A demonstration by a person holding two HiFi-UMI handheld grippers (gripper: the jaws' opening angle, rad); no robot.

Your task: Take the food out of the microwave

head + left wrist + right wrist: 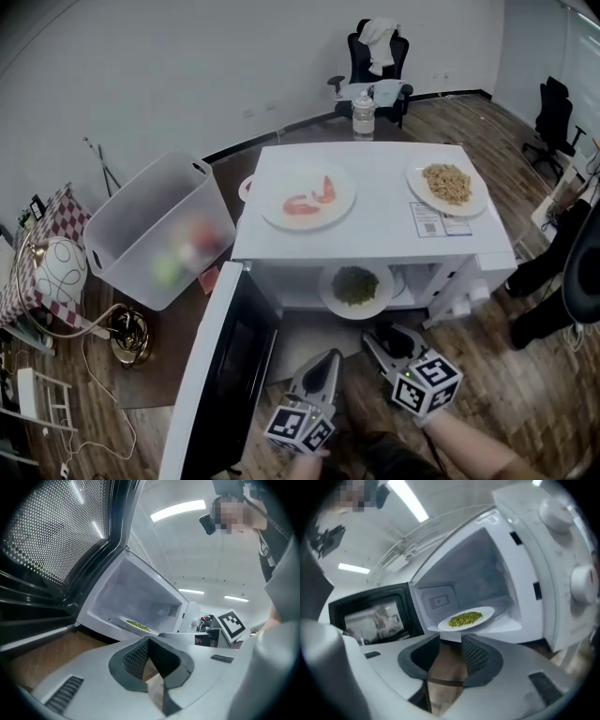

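**Item:** plate of green food [356, 286]. Round white plate with a low heap of small green pieces at its centre. It sits inside the microwave [375, 230], at the front edge of the cavity floor, with its rim reaching the lip of the opening.

**Surroundings, left to right:**
- clear plastic bin [159, 230], left of the microwave, with blurred red and green shapes inside
- microwave door [225, 375], dark-windowed, swung wide open to the left, just beside the left gripper
- left gripper [330, 358], in front of the opening; fingers [136, 656] closed tip to tip, with nothing held
- plate of red food [307, 195], on the left half of the microwave's top
- right gripper [377, 335], near the green plate's front rim but apart from it; fingers [474, 653] spread, with only wooden floor showing between them
- plate of tan food [448, 185], at the far right corner of the top, with a printed label [441, 222] just in front of it
- control knobs [581, 581], on the panel right of the cavity
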